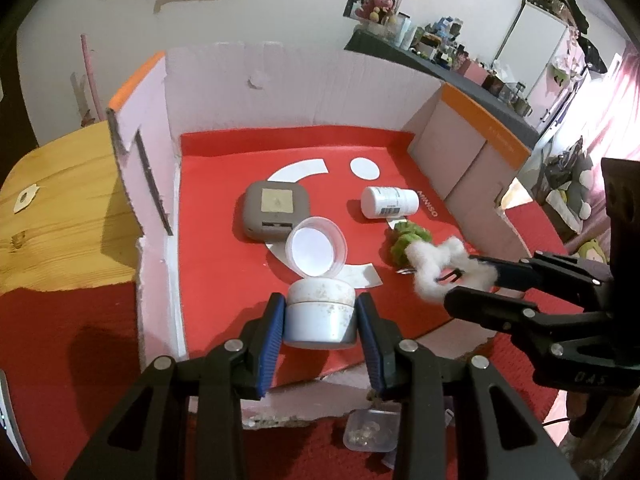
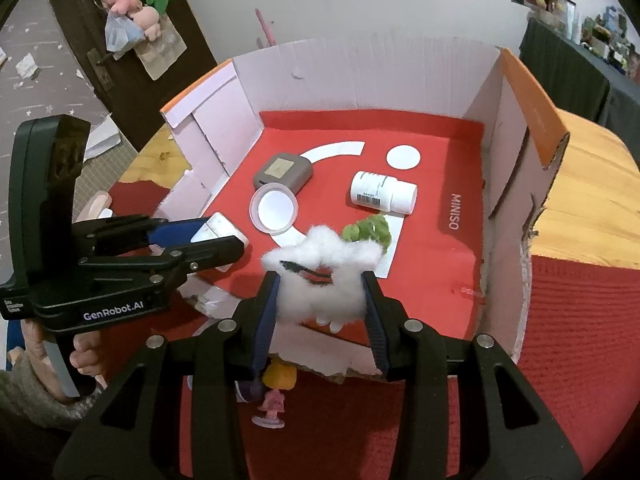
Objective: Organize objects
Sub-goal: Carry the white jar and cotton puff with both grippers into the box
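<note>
While four things already lie in the cardboard box point(image 2: 516, 128), two more hang over its near edge — roughly half done.
Left gripper point(image 1: 320, 316) clamps a white jar point(image 1: 321, 316); right gripper point(image 2: 320, 300) clutches a cotton tuft point(image 2: 324, 276). Ahead: clear lid point(image 1: 316, 246), pill bottle point(image 2: 382, 192), grey case point(image 2: 284, 172), green scrunchie point(image 2: 370, 230) — crowding the floor; a figurine point(image 2: 272, 408) waits on the tabletop point(image 2: 592, 184).

The box point(image 1: 280, 92) has pale pink walls, orange edges and a red floor with white shapes. Grey case point(image 1: 276, 210), white bottle point(image 1: 388, 202) with barcode, green scrunchie point(image 2: 370, 230), white fluffy tuft point(image 2: 324, 280), blue-padded black claws.
</note>
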Available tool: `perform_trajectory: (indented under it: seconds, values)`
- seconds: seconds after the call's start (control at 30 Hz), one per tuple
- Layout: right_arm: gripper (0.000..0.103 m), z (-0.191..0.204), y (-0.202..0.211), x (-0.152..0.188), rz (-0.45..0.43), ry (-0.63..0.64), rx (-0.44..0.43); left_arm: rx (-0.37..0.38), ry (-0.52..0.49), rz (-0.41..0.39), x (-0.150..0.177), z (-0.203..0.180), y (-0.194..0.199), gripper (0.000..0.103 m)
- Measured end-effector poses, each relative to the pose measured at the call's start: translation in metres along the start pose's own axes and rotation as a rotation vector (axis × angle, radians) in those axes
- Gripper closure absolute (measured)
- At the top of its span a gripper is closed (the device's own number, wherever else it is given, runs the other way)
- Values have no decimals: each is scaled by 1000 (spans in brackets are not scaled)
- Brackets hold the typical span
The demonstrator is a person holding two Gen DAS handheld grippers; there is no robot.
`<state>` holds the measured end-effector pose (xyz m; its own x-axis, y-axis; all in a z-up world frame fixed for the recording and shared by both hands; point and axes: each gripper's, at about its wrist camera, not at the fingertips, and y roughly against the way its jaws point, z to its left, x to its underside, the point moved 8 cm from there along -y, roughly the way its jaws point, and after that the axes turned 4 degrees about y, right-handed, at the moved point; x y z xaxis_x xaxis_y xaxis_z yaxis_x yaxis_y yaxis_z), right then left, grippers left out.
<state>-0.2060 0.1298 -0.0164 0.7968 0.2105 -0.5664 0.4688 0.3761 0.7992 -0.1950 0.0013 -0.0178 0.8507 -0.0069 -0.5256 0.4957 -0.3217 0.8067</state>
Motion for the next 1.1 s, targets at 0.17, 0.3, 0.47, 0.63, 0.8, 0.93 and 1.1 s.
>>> perform_trajectory:
  seconds: [0.17,0.3,0.47,0.63,0.8,0.93,1.1]
  values:
    - [64,-1,-6,1,15,1,-1,-2,-16,16,1,-2,-5,65]
    - [64,-3,-10,1,21,-7,-4,-3,-18,20,-3,-1,-8,65]
    - [64,-7,-13,-2,19,-13,-4,-8,-19,20,-8,-1,-14,65]
    - [64,-9,-15,-5,12,-14,2,-12,-11,14,-16,0,-20,65]
    - [64,-10,-19,-8,7,-14,10,-11,4,7,-23,2,-24,65]
    - [64,-13,-20,-10,0,-25,11,-20,16,-3,-27,6,-27,65]
    - [64,-19,-21,-13,-11,-35,30,-27,31,-14,-32,9,-29,65]
